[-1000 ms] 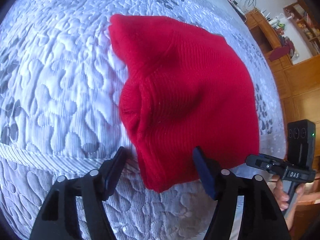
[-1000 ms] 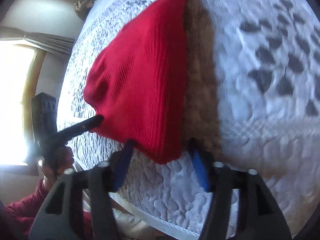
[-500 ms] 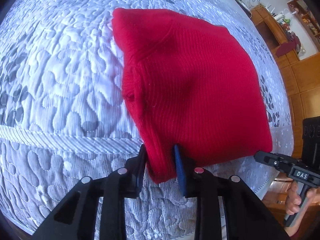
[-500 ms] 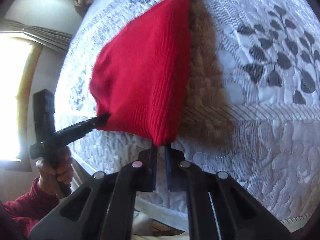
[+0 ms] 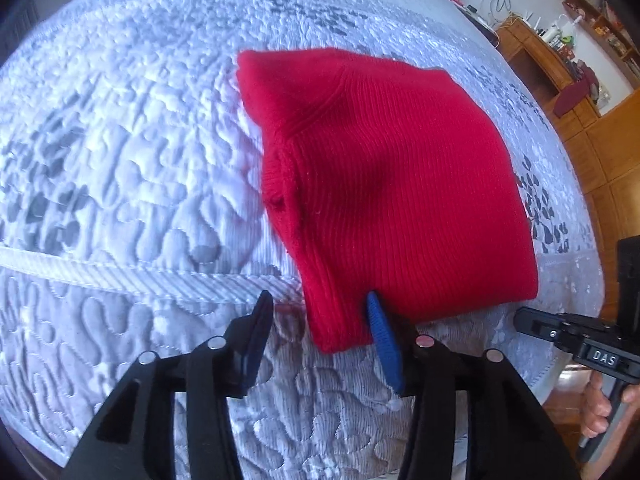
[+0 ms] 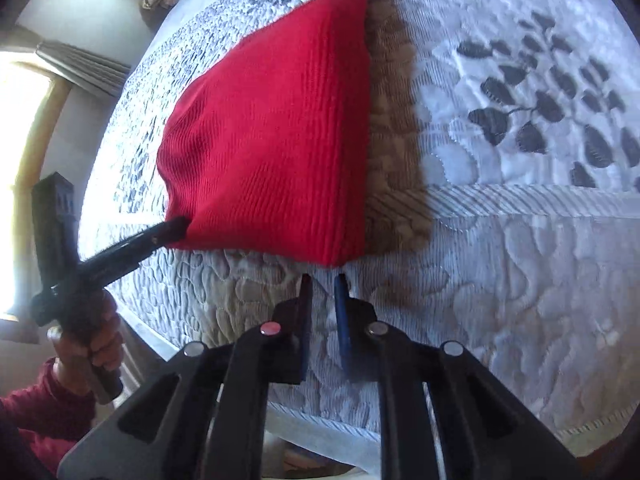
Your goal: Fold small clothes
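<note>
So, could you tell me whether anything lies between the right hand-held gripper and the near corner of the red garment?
Nothing visible does. Only bare quilted bedspread lies between the right hand-held gripper, whose jaws are opening with nothing between them, and the near corner of the red knit garment.

My two grippers point down, and both are opening.

My left gripper [image 5: 320, 320] has its jaws partly apart and opening, and the red cloth corner sits loose between them. My right gripper [image 6: 323, 294] has only a thin gap, getting wider, with nothing in it. My hands [image 6: 98, 344] hold the handles.
</note>
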